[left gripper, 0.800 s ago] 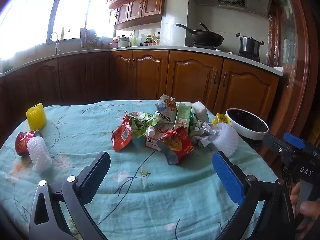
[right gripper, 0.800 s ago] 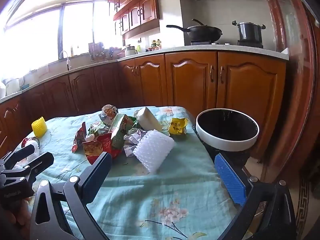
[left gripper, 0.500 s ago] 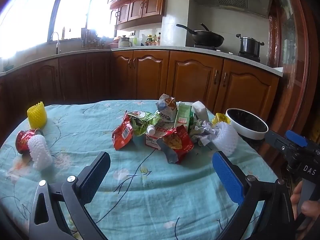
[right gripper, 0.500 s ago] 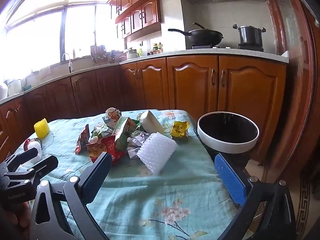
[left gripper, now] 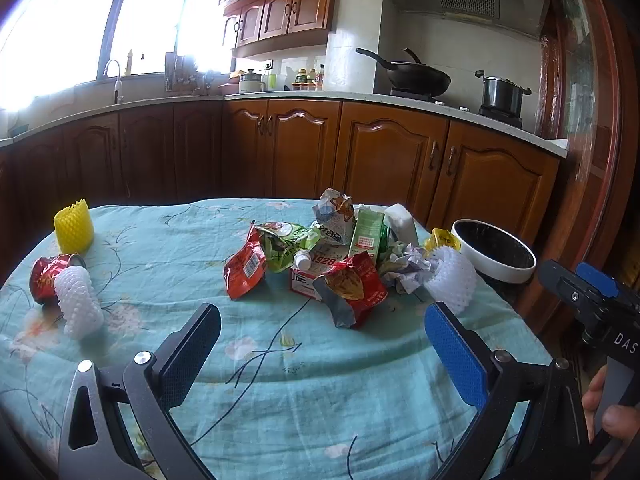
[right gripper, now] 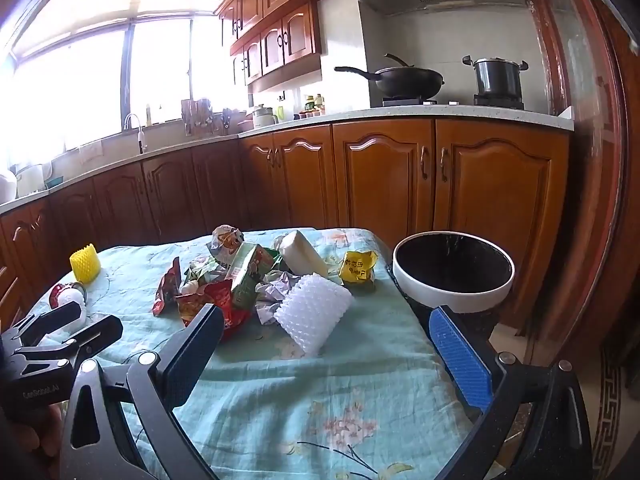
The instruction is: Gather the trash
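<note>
Both tools wide open, holding nothing: left tool [left gripper: 322, 340] barely shifted, right tool [right gripper: 326, 344] has tilted up slightly. Trash pile [right gripper: 240, 280] sits on the worktop [right gripper: 320, 400] ahead of it, white foam sleeve [right gripper: 314, 312] nearest, bin [right gripper: 452, 276] ahead-right. No pickup started yet.

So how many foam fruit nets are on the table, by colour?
Yellow foam net: 1
White foam nets: 2, the left white net and the right white net
Total: 3
</note>
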